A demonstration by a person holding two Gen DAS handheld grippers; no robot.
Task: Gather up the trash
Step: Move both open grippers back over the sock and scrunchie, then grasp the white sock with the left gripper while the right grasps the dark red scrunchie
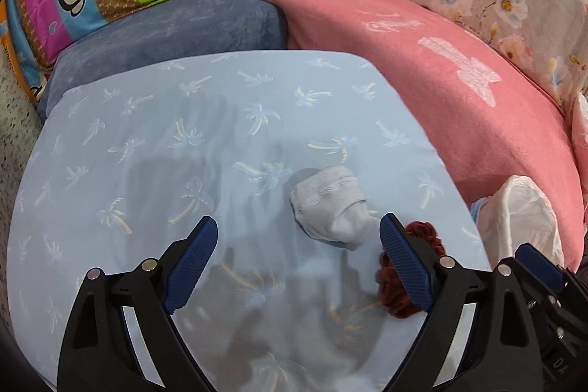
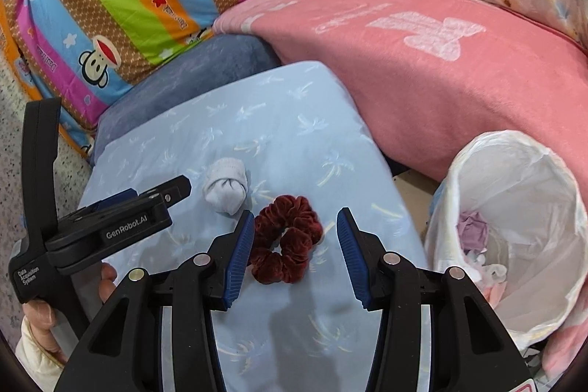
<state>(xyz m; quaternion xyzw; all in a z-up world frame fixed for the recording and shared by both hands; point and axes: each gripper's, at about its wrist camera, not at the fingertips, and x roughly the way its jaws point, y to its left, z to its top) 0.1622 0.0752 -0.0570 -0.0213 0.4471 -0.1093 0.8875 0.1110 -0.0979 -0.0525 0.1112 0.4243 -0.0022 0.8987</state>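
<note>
A white-lined trash bag (image 2: 514, 230) stands open just right of a light blue palm-print cushion (image 2: 294, 135), holding a crumpled purple scrap (image 2: 472, 232) and some white and pink bits. On the cushion lie 2 items: a dark red velvet scrunchie (image 2: 284, 239) and, just to its left, a balled white sock (image 2: 225, 186). The right gripper (image 2: 296, 250) hovers with jaws spread either side of the scrunchie, grasping nothing; the left gripper (image 1: 297, 256), printed "GenRobot.AI" and "Data Acquisition System", is also spread wide, empty, near the sock.
</note>
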